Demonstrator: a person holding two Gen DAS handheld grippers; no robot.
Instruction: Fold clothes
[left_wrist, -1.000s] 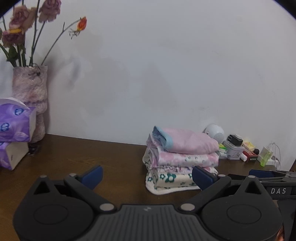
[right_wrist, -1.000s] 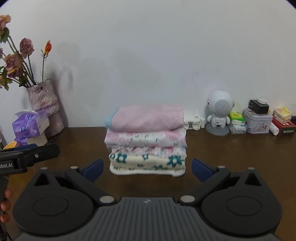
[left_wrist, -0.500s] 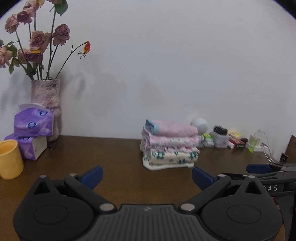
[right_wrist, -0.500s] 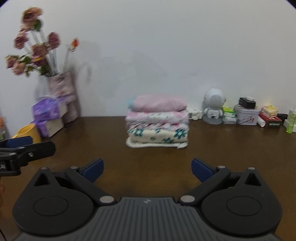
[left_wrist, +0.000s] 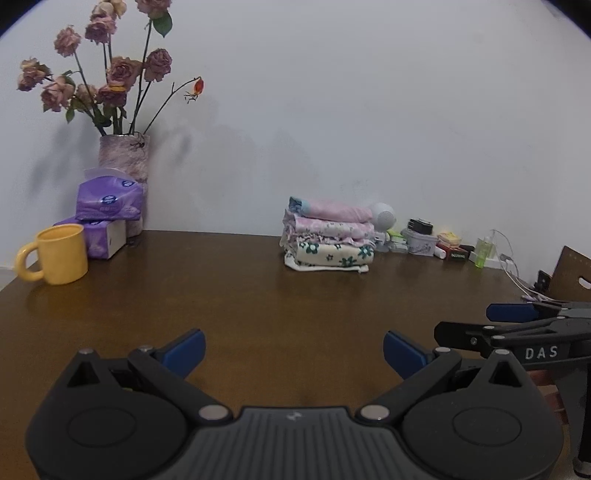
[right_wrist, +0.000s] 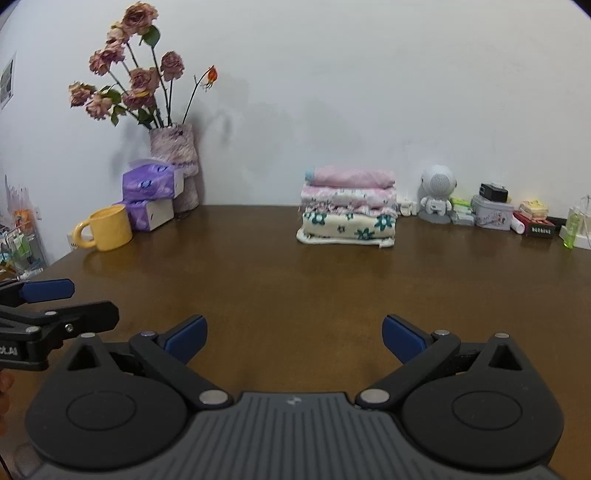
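Two grippers, both mine, both empty. My left gripper (left_wrist: 293, 349) hangs over the near part of the table (left_wrist: 236, 295) with its jaws spread wide and nothing between them. My right gripper (right_wrist: 293, 334) is likewise spread wide and holds nothing; it sits just to the right of the left one, level with it. The stack (right_wrist: 348, 211) of folded clothes lies at the far side of the table by the wall, well apart from both grippers: a pink piece on top, floral pieces below, edges roughly flush. Left of it stand a mug (right_wrist: 107, 228), tissue packs (right_wrist: 151, 197) and a vase (right_wrist: 177, 162). A speaker (right_wrist: 437, 194) stands just right of the stack.
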